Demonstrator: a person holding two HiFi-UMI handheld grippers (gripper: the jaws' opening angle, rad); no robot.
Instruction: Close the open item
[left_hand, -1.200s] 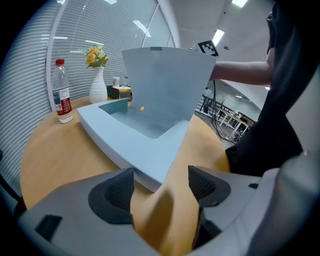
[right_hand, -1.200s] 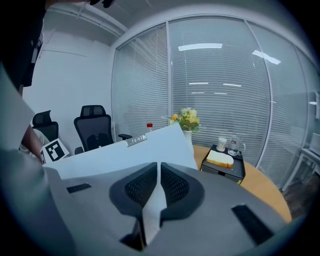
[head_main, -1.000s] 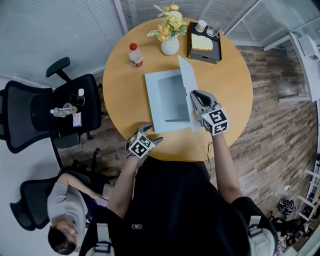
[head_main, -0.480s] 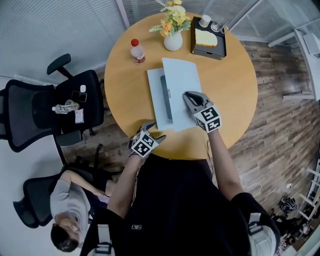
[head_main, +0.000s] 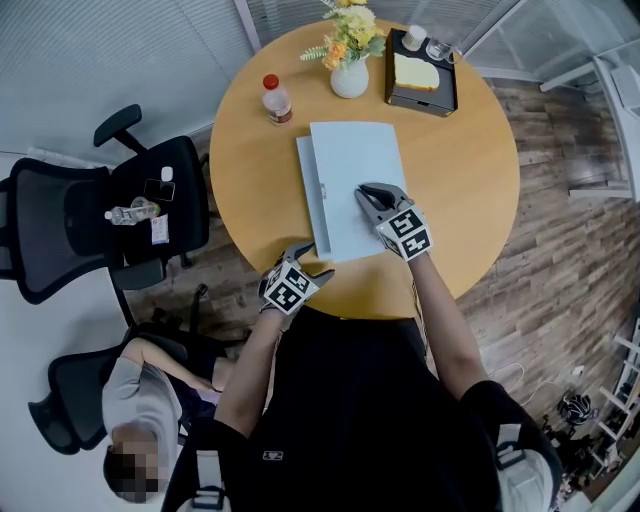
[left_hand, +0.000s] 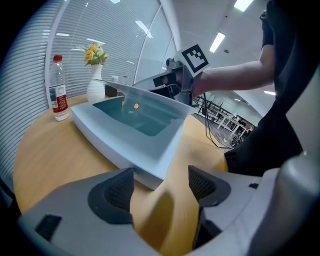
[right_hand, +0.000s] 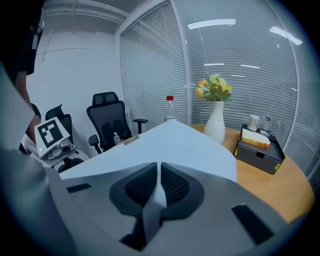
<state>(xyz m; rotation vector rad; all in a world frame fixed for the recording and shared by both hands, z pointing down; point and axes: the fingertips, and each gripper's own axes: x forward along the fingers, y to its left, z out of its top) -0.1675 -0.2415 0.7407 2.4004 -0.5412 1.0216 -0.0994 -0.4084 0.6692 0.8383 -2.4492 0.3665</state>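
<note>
The right tool, jaws pressed together, rests on the flat lid tilted low over the pale blue rectangular box. The left tool gapes empty near its corner on the round wooden bench.

This is an office, most likely a meeting room. A round wooden surface stands in the middle. A black office chair stands at 9 o'clock, and a person sits in another at 7 o'clock. White blinds hang over glass walls from 10 to 12 o'clock. Long strip lights shine on the ceiling. A vase of flowers and a water bottle stand on the surface near 12 o'clock. The floor at 3 o'clock is made of wood planks.
</note>
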